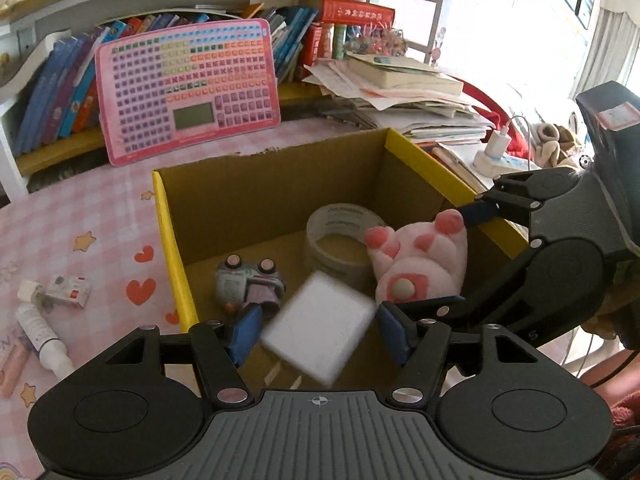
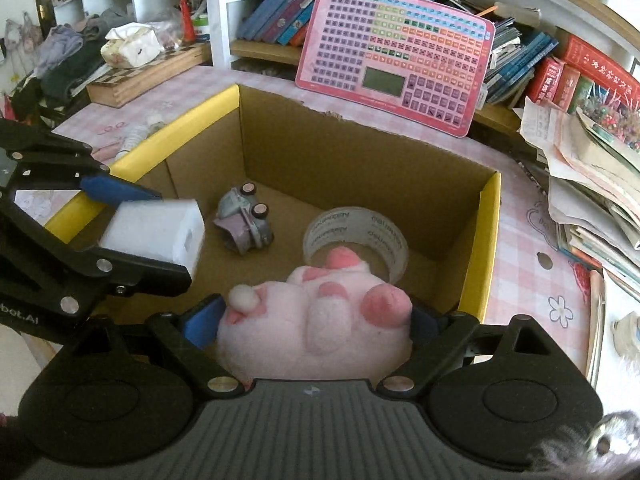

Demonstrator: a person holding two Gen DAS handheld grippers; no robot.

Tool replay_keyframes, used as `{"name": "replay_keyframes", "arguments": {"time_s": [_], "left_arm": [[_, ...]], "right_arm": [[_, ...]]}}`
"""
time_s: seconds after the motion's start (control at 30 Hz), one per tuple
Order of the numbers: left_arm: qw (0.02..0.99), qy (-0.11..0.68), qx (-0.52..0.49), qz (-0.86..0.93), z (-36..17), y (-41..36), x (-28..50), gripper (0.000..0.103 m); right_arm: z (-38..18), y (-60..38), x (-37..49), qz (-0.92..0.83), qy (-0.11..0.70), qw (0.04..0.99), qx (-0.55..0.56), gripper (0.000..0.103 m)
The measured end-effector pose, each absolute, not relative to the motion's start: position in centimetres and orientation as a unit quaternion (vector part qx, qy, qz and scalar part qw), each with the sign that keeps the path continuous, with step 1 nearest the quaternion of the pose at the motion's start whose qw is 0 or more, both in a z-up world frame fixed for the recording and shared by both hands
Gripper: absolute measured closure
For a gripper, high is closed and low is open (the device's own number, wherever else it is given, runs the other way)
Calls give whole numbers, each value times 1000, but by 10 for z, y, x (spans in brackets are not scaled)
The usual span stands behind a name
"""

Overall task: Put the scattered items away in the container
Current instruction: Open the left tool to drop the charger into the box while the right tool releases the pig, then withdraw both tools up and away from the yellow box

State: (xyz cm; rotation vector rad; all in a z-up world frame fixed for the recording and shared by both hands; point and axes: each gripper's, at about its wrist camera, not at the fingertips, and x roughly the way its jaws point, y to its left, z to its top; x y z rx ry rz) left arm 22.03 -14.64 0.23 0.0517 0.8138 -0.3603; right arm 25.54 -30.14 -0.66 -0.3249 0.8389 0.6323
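An open cardboard box (image 1: 276, 184) with yellow rims holds a toy car (image 1: 248, 284) and a tape roll (image 1: 340, 236). My left gripper (image 1: 318, 330) is open over the box's near side; a blurred white block (image 1: 320, 328) is between its pads, apparently loose and tilted. My right gripper (image 2: 312, 326) is shut on a pink plush paw toy (image 2: 316, 324) above the box, near the tape roll (image 2: 356, 236). The right wrist view also shows the box (image 2: 360, 152), the car (image 2: 246, 220), the left gripper (image 2: 132, 236) and the white block (image 2: 156, 232).
On the pink checked tablecloth left of the box lie a small white carton (image 1: 70, 290), a white tube (image 1: 40, 334) and a pink stick (image 1: 14, 364). A pink keyboard toy (image 1: 188, 88) leans on the bookshelf behind. Paper stacks (image 1: 408, 92) and a power strip (image 1: 502, 156) sit right.
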Motion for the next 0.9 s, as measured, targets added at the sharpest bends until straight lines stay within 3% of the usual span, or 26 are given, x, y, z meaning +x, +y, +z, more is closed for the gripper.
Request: {"name": "replay_keyframes", "arguments": {"time_s": [0.1, 0.37, 0.9], "left_arm": [[907, 383, 33, -170, 7, -149, 217, 25], [927, 344, 28, -149, 26, -148, 198, 17], [947, 302, -17, -104, 53, -122, 146, 16]], "right_arm": [[-5, -302, 253, 299, 393, 856, -155, 10], [10, -311, 243, 295, 372, 870, -132, 7], [44, -313, 198, 256, 312, 911, -87, 7]]}}
